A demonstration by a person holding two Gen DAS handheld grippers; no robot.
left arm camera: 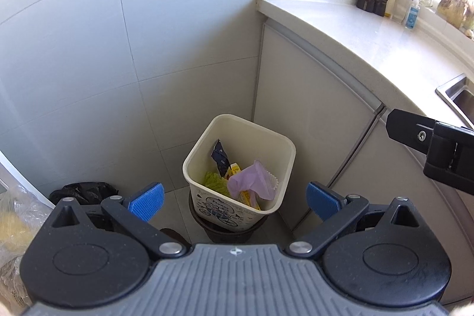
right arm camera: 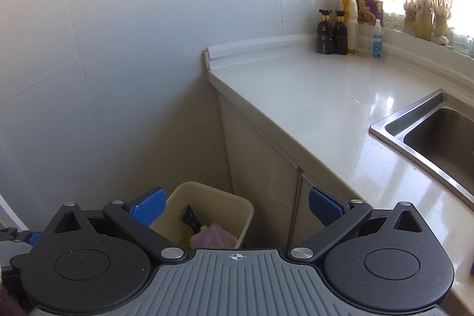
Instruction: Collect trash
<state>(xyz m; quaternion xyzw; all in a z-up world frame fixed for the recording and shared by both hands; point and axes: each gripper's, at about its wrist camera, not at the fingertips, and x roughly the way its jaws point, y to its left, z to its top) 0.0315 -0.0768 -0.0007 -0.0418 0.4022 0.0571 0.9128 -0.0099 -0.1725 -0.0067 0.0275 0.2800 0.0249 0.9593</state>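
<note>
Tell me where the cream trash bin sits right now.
The cream trash bin stands on the floor in the corner between the tiled wall and the cabinet, centered in the left wrist view.

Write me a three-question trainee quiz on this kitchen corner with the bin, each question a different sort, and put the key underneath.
1. True or false: the left gripper is shut on a piece of trash.
2. Multiple choice: the cream bin stands
A) on the countertop
B) in the sink
C) on the floor, in the corner between the tiled wall and the cabinet
3. Fill in: the crumpled soft item lying on top of the trash in the bin is coloured ____.

Key
1. False: both the left gripper and the right gripper are open and hold nothing.
2. C
3. Purple: the purple bag lies over the yellow wrappers.
</note>
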